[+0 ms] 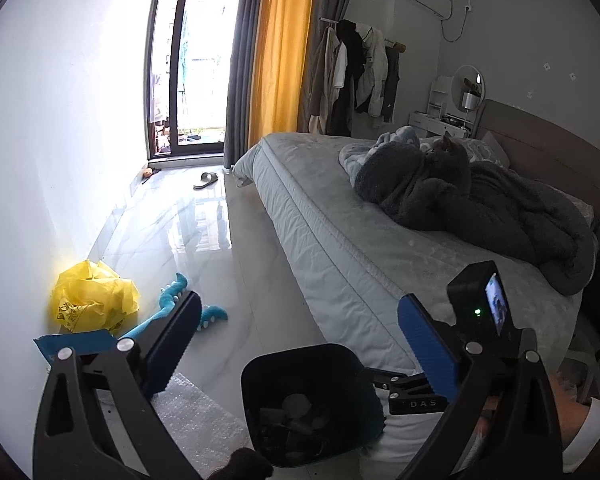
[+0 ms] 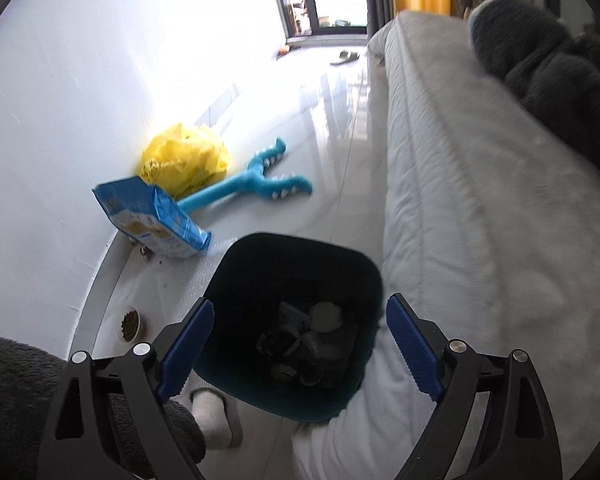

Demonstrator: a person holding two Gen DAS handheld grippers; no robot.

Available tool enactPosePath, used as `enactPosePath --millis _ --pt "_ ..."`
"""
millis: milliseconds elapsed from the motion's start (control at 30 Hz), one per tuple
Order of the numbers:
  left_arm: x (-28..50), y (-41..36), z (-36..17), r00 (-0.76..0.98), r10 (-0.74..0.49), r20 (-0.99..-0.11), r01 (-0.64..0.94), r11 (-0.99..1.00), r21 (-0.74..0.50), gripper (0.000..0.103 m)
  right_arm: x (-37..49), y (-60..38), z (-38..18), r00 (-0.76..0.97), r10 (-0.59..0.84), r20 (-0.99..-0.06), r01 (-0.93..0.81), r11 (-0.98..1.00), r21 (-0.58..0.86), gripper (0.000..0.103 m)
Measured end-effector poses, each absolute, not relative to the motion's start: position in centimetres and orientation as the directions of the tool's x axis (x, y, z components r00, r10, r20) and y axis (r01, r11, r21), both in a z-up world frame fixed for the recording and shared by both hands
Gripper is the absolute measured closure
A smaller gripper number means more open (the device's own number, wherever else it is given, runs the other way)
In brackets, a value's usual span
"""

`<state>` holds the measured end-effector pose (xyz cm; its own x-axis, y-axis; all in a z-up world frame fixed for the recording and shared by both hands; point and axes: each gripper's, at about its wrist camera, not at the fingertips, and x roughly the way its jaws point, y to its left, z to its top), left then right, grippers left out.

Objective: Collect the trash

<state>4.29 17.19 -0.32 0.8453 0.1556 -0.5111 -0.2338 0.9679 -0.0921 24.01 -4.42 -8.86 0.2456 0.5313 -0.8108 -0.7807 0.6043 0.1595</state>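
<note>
Trash bin (image 2: 292, 320), dark, is sitting on the floor against the bed (image 2: 480, 200), scraps lying inside. I am holding my right fingers (image 2: 410, 352) spread wide above its mouth, gripping nothing; my left fingers (image 1: 176, 340) are gaping too, empty. Yellow bag (image 2: 186, 160) is resting by the wall.

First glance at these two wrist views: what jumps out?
The crumpled yellow plastic bag against the white wall grabs the eye first, with a blue pet-food bag and a teal forked plush toy lying on the floor beside it. Front and centre is the dark trash bin beside the bed, already holding scraps, with the open right gripper above it. On the bed, a grey cat sits among dark blankets.
</note>
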Motion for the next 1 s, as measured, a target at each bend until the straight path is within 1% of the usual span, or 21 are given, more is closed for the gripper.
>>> enactPosePath --millis 100,167,233,333,433,500,600,667,800,933,1000 --pt "3.4 16.2 0.6 0.861 0.154 -0.484 -0.228 0.969 -0.098 0.003 22.5 -6.9 -5.5 0.346 0.547 -0.762 -0.782 0.617 0.088 0.011" --pt "2.8 15.3 1.4 0.879 0.139 -0.457 -0.210 0.972 -0.107 0.003 21.5 -9.3 -2.9 0.403 0.571 -0.715 -0.768 0.636 0.075 0.007" --pt "2.3 14.5 1.9 0.887 0.143 -0.439 -0.202 0.975 -0.089 0.003 20.9 -11.4 -1.0 0.447 0.587 -0.675 -0.755 0.652 0.066 0.004" --pt "1.9 13.0 2.7 0.900 0.139 -0.413 -0.185 0.980 -0.073 0.003 19.4 -16.5 2.1 0.538 0.594 -0.598 -0.707 0.705 0.064 0.003" --pt "1.6 12.2 3.1 0.909 0.125 -0.398 -0.172 0.981 -0.084 0.003 18.2 -21.3 4.0 0.634 0.550 -0.543 -0.623 0.780 0.062 0.003" --pt "1.2 11.6 3.1 0.917 0.121 -0.379 -0.164 0.983 -0.084 0.003 17.3 -24.4 4.8 0.686 0.515 -0.515 -0.571 0.819 0.058 0.003" --pt "0.3 10.4 3.0 0.931 0.109 -0.350 -0.135 0.989 -0.052 0.003 15.6 -28.9 5.5 0.753 0.454 -0.477 -0.495 0.868 0.045 0.003" --pt "-0.1 9.9 2.8 0.934 0.101 -0.343 -0.122 0.992 -0.041 0.003 14.8 -31.1 5.6 0.782 0.424 -0.457 -0.457 0.888 0.040 0.003" --pt "-0.3 9.4 1.9 0.922 0.098 -0.374 -0.122 0.992 -0.039 0.003 13.0 -34.9 5.6 0.819 0.395 -0.416 -0.410 0.910 0.059 0.003" --pt "0.0 9.3 0.3 0.905 0.121 -0.407 -0.144 0.989 -0.027 0.003 13.1 -35.6 4.3 0.812 0.396 -0.429 -0.402 0.912 0.081 0.003" --pt "0.1 9.4 0.5 0.905 0.117 -0.408 -0.146 0.989 -0.039 0.003 13.2 -36.0 4.2 0.810 0.407 -0.422 -0.408 0.908 0.094 0.003"
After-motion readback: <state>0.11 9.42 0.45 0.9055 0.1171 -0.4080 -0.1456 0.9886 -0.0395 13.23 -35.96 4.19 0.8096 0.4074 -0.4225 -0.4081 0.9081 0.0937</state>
